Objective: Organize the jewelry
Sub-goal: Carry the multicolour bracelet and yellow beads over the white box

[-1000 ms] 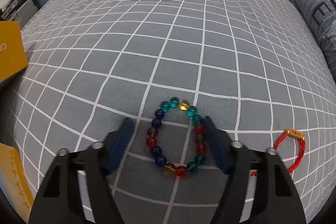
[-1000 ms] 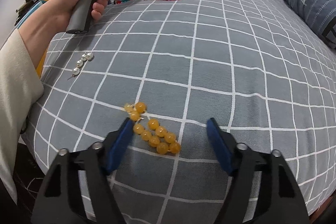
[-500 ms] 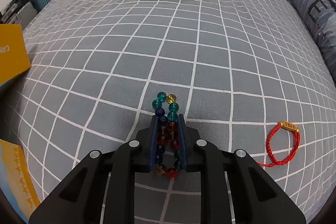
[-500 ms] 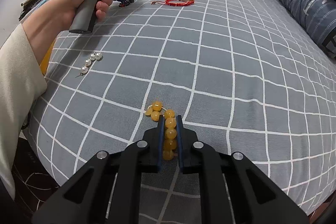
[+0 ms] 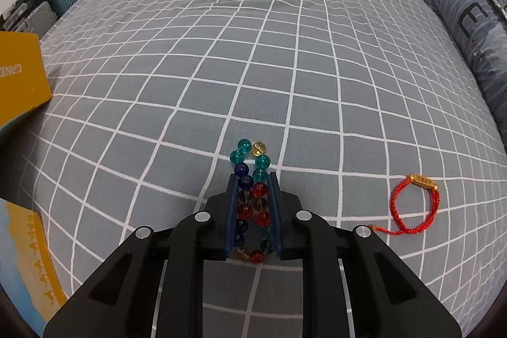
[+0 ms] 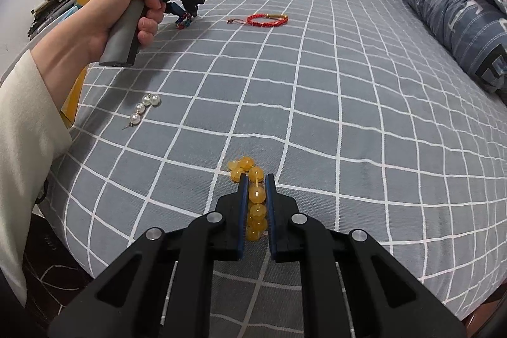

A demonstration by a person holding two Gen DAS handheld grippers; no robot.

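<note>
My left gripper (image 5: pixel 253 178) is shut on a bracelet of teal, blue, red and yellow beads (image 5: pixel 252 168), squeezed into a narrow loop between the blue pads. Its far end sticks out past the fingertips. From the right wrist view the same gripper (image 6: pixel 187 16) shows far off, held in a hand, with the beads at its tip. My right gripper (image 6: pixel 255 176) is shut on a yellow bead bracelet (image 6: pixel 250 170), folded between its pads above the grey checked bedspread (image 6: pixel 317 103). A red cord bracelet (image 5: pixel 415 205) with a gold bar lies right of the left gripper.
A string of white pearls (image 6: pixel 144 108) lies on the bedspread left of the right gripper. A yellow box (image 5: pixel 19 78) sits at the bed's left edge. A rolled blue quilt (image 6: pixel 450 11) runs along the right side. A cream sleeve (image 6: pixel 25 122) crosses the left.
Both grippers went from wide open around their bracelets to shut on them, squeezing each loop narrow. The left gripper has since lifted a little with its beads.
</note>
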